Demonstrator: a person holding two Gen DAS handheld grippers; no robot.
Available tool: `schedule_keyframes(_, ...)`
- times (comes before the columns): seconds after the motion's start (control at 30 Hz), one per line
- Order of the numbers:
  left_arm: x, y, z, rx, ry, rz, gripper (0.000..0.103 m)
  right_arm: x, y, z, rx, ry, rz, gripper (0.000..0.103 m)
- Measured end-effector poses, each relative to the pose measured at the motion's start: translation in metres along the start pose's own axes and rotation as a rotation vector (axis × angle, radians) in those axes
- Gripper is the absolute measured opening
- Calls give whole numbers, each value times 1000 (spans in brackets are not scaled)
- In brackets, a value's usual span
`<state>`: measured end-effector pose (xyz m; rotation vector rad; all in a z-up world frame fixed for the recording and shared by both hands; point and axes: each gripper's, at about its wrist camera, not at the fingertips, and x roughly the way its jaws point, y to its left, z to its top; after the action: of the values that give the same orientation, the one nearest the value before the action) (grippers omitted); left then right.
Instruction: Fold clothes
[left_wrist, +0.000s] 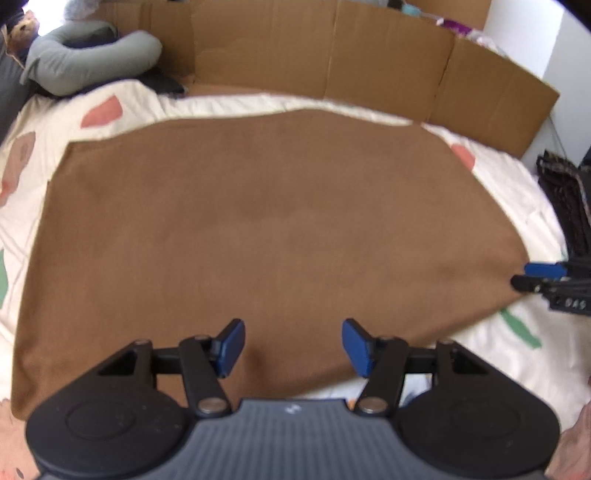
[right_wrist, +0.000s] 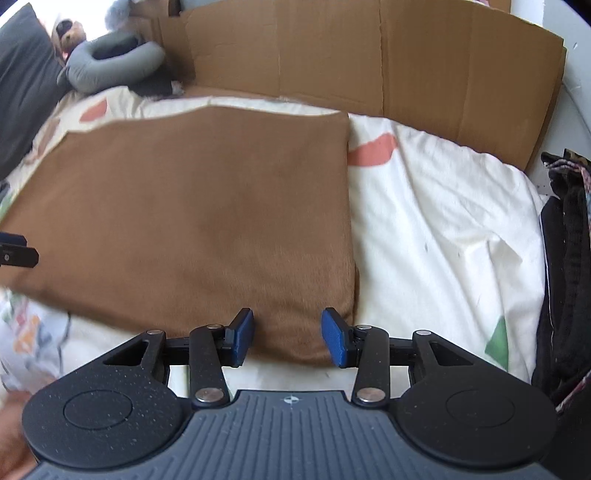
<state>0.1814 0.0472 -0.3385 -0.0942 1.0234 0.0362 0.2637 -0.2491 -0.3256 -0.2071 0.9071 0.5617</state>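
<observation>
Left wrist: left gripper (left_wrist: 293, 347) jaws apart, nothing between the pads, over the near edge of the brown garment (left_wrist: 258, 221); garment lies flat on the patterned bedsheet (left_wrist: 524, 206); cardboard (left_wrist: 369, 62) behind.
Right wrist: right gripper (right_wrist: 287, 341) jaws apart, unclamped, over the garment's near right corner; dark clothes pile (right_wrist: 565, 258) at right.

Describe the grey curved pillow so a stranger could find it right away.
Start at the brown cardboard wall behind the bed, then follow it to its left end. There lies the grey curved pillow, a soft horseshoe-shaped tube, unlike the flat brown cloth spread on the patterned bedsheet.
</observation>
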Motion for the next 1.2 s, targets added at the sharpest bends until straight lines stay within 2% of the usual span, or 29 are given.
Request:
schedule_keyframes(0.1, 4, 9, -11, -20, 35, 18, 62, -2, 3, -1, -13, 13, -14, 48)
schedule_keyframes(0.27, -8, 19, -23, -44, 38, 27, 59, -10, 6, 10, 17, 23, -14, 48)
schedule_keyframes(0.3, -11, 21, -24, -47, 31, 22, 56, -13, 7, 12, 21, 14, -6, 48)
schedule_keyframes(0.37, -18, 24, -26, -58, 11, 3, 28, -17, 11, 17, 29, -3, 14, 48)
schedule_keyframes(0.43, -24, 27, -25, -70, -7, -11, 20, -17, 18, 20, 25, -3, 34, 48)
schedule_keyframes(0.63, -18, 26, -17, -97, -15, -42, 16, -4, 55, 26, -37, 12, 99, 43)
schedule_keyframes(0.73, -11, 14, -11, -73, -13, -80, 16, 5, 83, 32, -81, 25, 151, 38)
schedule_keyframes(0.93, 2, -13, -4, -30, -5, -145, 17, 19, 135, 34, -201, 67, 226, 38)
schedule_keyframes(1.07, 10, -26, -7, -3, 13, -153, 19, 24, 147, 26, -235, 112, 224, 38)
schedule_keyframes(1.2, 9, -26, -10, 12, 11, -150, 21, 22, 139, 17, -202, 125, 210, 38)
